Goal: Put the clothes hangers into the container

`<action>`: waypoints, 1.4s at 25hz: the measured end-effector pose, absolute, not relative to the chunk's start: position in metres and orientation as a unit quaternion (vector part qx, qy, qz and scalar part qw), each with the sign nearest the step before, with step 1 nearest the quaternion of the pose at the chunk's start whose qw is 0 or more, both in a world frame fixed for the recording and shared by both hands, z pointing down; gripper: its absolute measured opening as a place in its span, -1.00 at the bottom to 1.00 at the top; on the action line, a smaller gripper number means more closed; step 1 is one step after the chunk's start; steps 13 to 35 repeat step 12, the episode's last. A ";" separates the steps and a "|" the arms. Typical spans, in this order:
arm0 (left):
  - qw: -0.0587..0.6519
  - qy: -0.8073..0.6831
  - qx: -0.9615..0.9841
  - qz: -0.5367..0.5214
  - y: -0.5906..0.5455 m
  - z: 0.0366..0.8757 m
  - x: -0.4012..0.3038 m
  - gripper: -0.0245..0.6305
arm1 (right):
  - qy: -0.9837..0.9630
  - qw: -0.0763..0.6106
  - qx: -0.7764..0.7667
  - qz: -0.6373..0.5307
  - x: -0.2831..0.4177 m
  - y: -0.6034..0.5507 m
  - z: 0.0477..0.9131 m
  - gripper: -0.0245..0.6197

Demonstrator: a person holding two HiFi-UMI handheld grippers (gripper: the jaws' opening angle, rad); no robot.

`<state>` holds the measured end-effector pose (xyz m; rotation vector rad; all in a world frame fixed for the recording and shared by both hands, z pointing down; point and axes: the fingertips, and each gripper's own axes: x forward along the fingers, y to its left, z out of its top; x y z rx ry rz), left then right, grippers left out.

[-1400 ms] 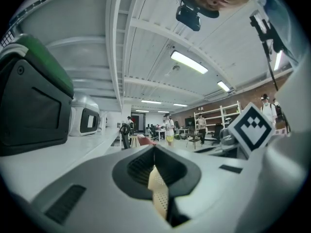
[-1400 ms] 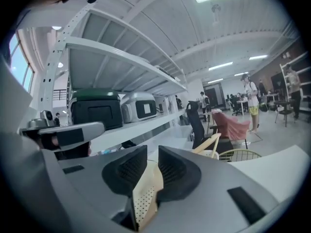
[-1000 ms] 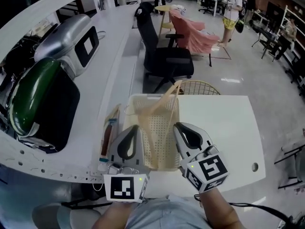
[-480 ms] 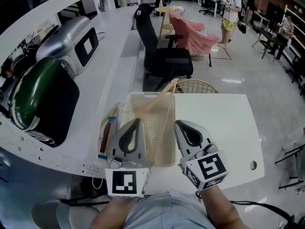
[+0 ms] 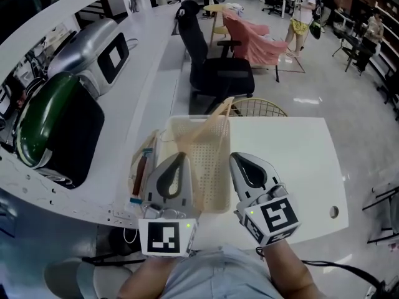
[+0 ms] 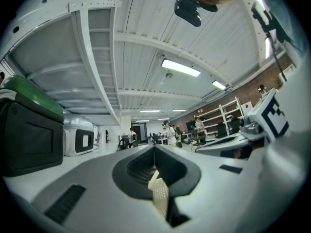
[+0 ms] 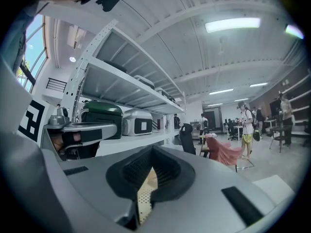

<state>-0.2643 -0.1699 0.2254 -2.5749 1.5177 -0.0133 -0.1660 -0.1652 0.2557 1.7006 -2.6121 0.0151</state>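
Observation:
A beige perforated basket point(image 5: 211, 173) stands on the white table point(image 5: 290, 154) straight ahead of me. A pale hanger point(image 5: 214, 116) lies in it, leaning up over the far rim. My left gripper point(image 5: 177, 157) hovers over the basket's near left side with its jaws together and nothing gripped. My right gripper point(image 5: 235, 158) is at the basket's near right edge, jaws likewise together and empty. Both point up and away, so the left gripper view point(image 6: 154, 147) and the right gripper view point(image 7: 152, 147) show mostly ceiling. A sliver of basket shows through each slot.
A few long items point(image 5: 142, 167) lie on the table left of the basket. A white shelf on the left holds a green and black case point(image 5: 56, 126) and a silver case point(image 5: 93, 48). Beyond the table stand a black office chair point(image 5: 218, 73) and a wire chair point(image 5: 259, 109).
Both grippers stay over the basket's near end, only drifting slightly. The hanger rests in the same place in the basket.

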 end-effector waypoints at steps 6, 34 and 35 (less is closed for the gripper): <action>0.081 0.505 -0.859 -0.004 -0.167 0.225 -0.264 -0.89 | -0.838 0.010 0.546 0.006 -0.166 -0.163 0.257 -0.89; 0.080 0.503 -0.860 -0.005 -0.164 0.225 -0.261 -0.89 | -0.838 0.009 0.546 0.007 -0.164 -0.161 0.257 -0.89; 0.080 0.503 -0.860 -0.005 -0.164 0.225 -0.261 -0.89 | -0.838 0.009 0.546 0.007 -0.164 -0.161 0.257 -0.89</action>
